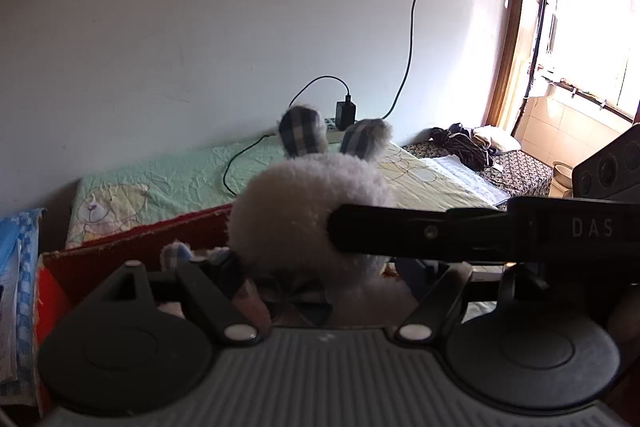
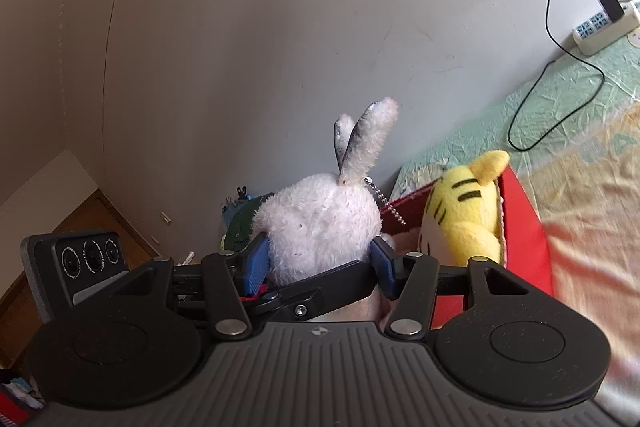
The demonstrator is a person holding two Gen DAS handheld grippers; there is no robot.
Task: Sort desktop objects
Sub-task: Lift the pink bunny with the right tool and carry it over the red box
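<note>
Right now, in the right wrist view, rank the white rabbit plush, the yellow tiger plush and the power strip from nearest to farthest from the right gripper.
1. White rabbit plush: clamped between the right gripper fingers, centre.
2. Yellow tiger plush: just beyond on the right, in the red box.
3. Power strip: far upper right, against the wall.

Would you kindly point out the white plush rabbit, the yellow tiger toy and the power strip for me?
white plush rabbit (image 2: 320, 223): right wrist view, on the back of its head.
yellow tiger toy (image 2: 464, 211): right wrist view, on its striped head.
power strip (image 2: 604, 27): right wrist view, on its white top.
</note>
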